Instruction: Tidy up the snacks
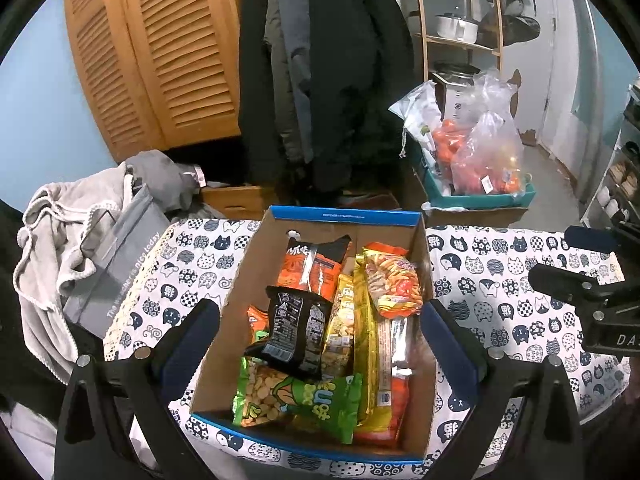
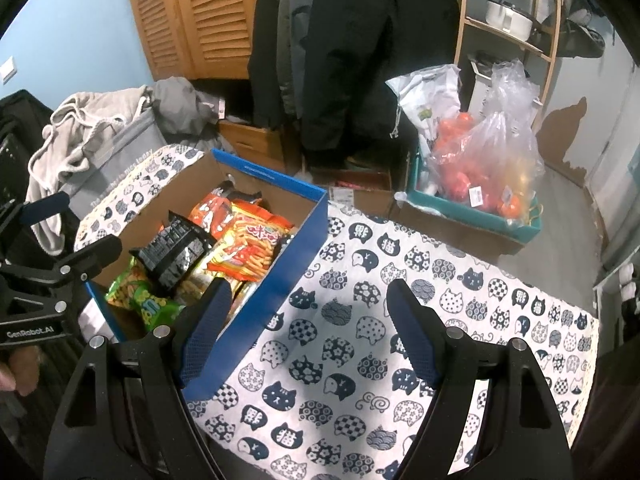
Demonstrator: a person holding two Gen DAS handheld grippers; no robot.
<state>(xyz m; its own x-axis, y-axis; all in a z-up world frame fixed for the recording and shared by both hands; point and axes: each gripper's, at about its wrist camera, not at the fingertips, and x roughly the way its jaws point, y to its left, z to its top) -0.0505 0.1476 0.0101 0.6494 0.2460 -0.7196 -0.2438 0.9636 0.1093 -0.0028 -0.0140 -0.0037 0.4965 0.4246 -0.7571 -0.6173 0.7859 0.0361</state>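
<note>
A cardboard box (image 1: 344, 214) with a blue outside stands on the cat-print tablecloth (image 1: 500, 280). It holds several snack packets: a black one (image 1: 296, 332) on top, a green one (image 1: 304, 404) at the near end, an orange one (image 1: 316, 264) at the far end, and a yellow-orange stick snack (image 1: 394, 284) on the right. My left gripper (image 1: 320, 320) hovers open over the box with nothing between its fingers. My right gripper (image 2: 310, 304) is open above bare tablecloth (image 2: 400, 300), just right of the box (image 2: 264, 172). The left gripper (image 2: 76, 228) also shows at the box's left corner.
A grey bag with piled clothes (image 1: 100, 240) sits left of the table. Behind it hang dark coats (image 1: 328, 80) beside louvred wooden doors (image 1: 160, 60). A teal crate (image 2: 472, 208) with clear bags of red-orange fruit stands beyond the table's far right, below a wooden shelf (image 2: 512, 32).
</note>
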